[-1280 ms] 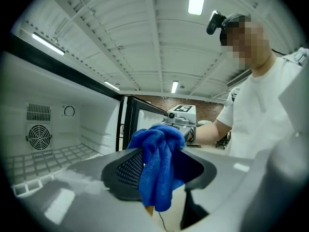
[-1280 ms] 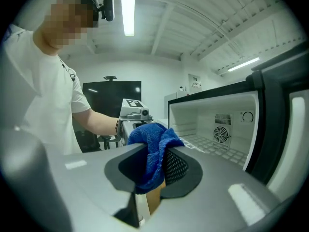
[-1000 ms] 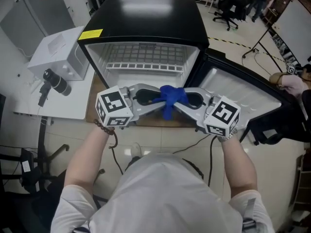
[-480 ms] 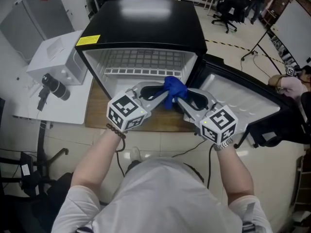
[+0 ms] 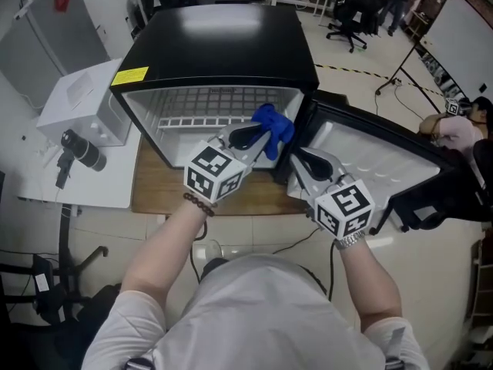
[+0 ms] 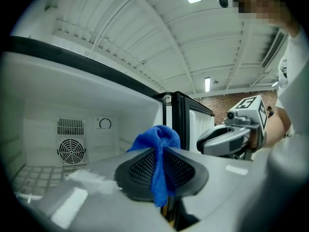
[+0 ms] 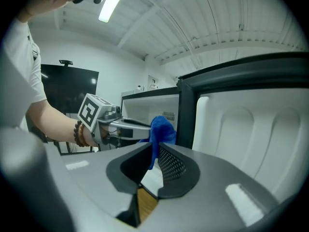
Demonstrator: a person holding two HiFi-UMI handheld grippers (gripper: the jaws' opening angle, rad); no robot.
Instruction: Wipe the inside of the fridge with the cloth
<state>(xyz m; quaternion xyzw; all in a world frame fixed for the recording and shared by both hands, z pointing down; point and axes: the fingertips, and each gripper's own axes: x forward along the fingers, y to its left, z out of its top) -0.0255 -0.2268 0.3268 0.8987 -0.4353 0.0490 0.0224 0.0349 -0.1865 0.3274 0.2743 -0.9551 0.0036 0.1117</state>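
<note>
The black fridge [image 5: 223,45] stands open, its door [image 5: 370,149] swung out to the right. My left gripper [image 5: 262,133] is shut on the blue cloth [image 5: 273,126] at the right side of the fridge mouth; its jaws have just been closing on it. In the left gripper view the cloth [image 6: 157,139] bunches above the pinched jaws, with the white interior behind. My right gripper [image 5: 299,159] hangs lower right, by the door hinge, apart from the cloth. Its jaws have just been closing, a narrow gap stays, and nothing is between them [image 7: 155,151].
A wire shelf [image 5: 208,119] crosses the fridge; a fan grille [image 6: 71,151] sits on its back wall. The fridge stands on a wooden board [image 5: 154,187]. A white box [image 5: 77,102] and a black camera [image 5: 77,149] are at the left. Someone's hand [image 5: 454,129] shows far right.
Both grippers have moved forward to the fridge. The right gripper has let go of the cloth and drawn off to the right; the left one has carried the cloth to the fridge mouth.
</note>
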